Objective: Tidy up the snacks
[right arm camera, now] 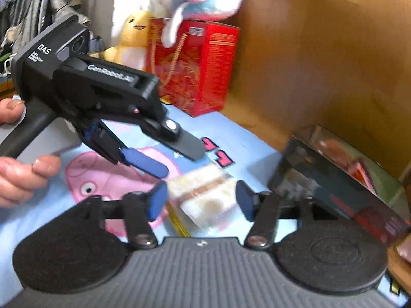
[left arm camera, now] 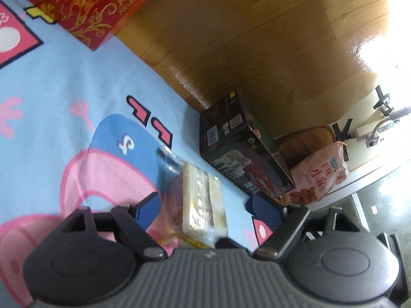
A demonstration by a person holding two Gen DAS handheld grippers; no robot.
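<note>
Both claws, right claw (right arm camera: 200, 200) and left claw (left arm camera: 209, 210), wide apart around wrapped sandwich (right arm camera: 205, 195), pads clear.

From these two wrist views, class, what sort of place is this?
Most likely a bedroom at home, with work done on a bed: a cartoon pig bedsheet against a wooden headboard, plush toys such as a yellow duck, and clothes hanging behind.

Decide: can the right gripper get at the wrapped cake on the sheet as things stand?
Probably yes. The right gripper has open jaws either side of the cake, with nothing between; the left gripper hovers just above it and could crowd the approach.
</note>
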